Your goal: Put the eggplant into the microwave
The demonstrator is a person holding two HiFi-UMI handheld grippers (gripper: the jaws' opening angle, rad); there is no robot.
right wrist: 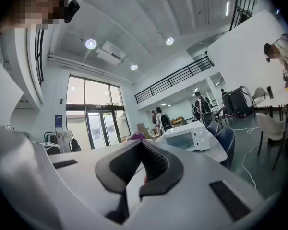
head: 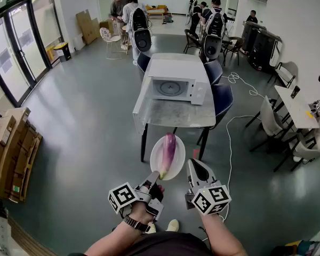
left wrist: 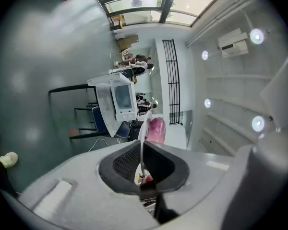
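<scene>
The left claw [head: 155, 175] is clamped on the near rim of a white plate [head: 158, 159] carrying the eggplant [head: 168, 150], held near of the desk [head: 173, 116] bearing the microwave [head: 177, 83], while the right claw [head: 192, 164], jaws together, sits just right of the plate.

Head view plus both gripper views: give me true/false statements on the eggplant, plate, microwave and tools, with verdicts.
1. The eggplant lies on a white plate. True.
2. The left tool is shut on the plate's rim. True.
3. The microwave has its door open. False: the door looks closed, with its window facing the person.
4. The plate rests on the table. False: it is held in the air over the floor, short of the table.
5. The right tool grips the eggplant. False: its jaws are together with nothing between them.
</scene>
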